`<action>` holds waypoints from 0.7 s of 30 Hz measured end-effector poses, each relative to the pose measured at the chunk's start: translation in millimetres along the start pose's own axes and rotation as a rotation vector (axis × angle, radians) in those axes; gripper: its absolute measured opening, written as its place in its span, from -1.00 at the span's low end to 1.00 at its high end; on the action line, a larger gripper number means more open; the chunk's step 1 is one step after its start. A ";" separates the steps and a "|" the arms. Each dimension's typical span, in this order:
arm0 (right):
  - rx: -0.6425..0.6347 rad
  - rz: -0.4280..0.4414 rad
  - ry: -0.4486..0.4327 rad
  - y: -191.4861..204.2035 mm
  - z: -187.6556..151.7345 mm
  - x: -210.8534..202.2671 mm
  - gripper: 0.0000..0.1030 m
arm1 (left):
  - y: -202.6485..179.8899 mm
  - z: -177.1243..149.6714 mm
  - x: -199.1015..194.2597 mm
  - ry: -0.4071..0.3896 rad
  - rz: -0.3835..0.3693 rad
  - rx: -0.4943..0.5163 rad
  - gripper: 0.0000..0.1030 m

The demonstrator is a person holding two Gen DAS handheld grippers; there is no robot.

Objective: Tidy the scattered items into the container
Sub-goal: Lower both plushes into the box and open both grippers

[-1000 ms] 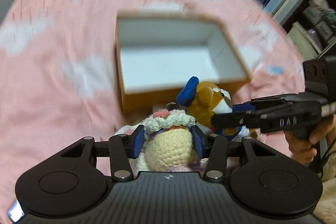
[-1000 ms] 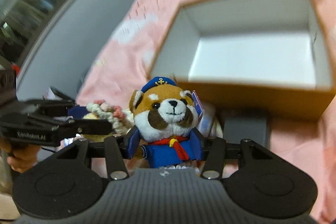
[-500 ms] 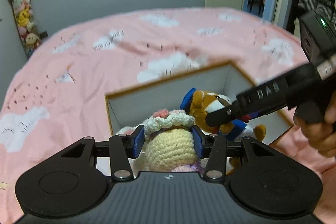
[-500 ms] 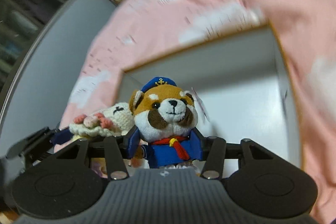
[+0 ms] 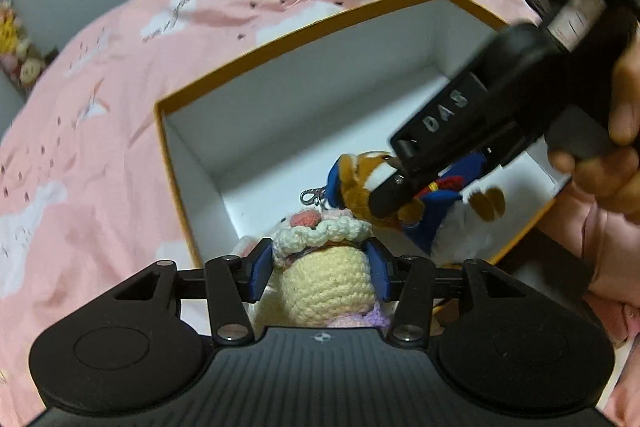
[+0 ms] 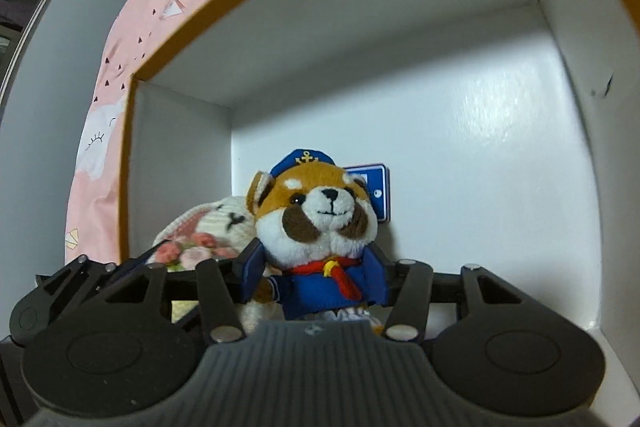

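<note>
On the left, the left gripper (image 5: 318,269) has its fingers clamped on the crochet doll (image 5: 326,285), holding it low over the near left corner of the box (image 5: 280,39), which sits on the pink bed (image 5: 100,155). The risk here, as I judge it, is the near wall: the doll sits close to the orange rim at that corner, and opening now could let it tip back onto the bed or catch on the edge. A little more travel inward would be safer.

Moving right, the two toys are just beside each other, possibly touching. If both are released at once or one gripper pulls out sideways, a finger could snag the other toy and drag it out; the plush's metal clip (image 5: 312,195) lies near the doll and might hook the yarn.

On the right, the right gripper (image 6: 314,277) is well inside the box, fingers clamped on the sailor plush (image 6: 320,223), whose tag (image 6: 374,187) stands behind its head. The white floor beyond and to the right of the plush is open, so there is room to set it deeper. The right wall is near that gripper's body, so lifting straight up looks cleanest.
</note>
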State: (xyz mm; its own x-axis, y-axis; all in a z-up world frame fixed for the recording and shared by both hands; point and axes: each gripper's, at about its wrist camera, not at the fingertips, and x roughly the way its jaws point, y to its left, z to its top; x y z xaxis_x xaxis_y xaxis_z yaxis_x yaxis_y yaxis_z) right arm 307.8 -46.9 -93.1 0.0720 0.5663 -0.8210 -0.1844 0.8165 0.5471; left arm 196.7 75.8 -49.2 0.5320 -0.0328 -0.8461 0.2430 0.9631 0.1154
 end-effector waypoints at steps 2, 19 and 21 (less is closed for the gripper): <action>0.010 0.009 0.028 -2.9 2.0 3.7 0.14 | 7.0 1.0 1.2 0.029 -0.030 -0.020 0.22; -0.126 -0.022 0.180 9.9 9.8 25.8 -0.33 | 7.1 19.9 17.8 0.194 -0.006 -0.036 0.01; -0.143 -0.025 0.195 11.6 9.9 27.8 -0.36 | 2.4 20.2 23.1 0.192 0.024 -0.016 0.00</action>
State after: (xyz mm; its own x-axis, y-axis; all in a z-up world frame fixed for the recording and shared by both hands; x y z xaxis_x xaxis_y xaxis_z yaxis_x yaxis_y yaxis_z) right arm 317.3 -20.7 -108.0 -0.1093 0.5023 -0.8577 -0.3228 0.7982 0.5086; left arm 226.0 72.0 -58.0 0.3726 0.0399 -0.9271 0.2180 0.9673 0.1292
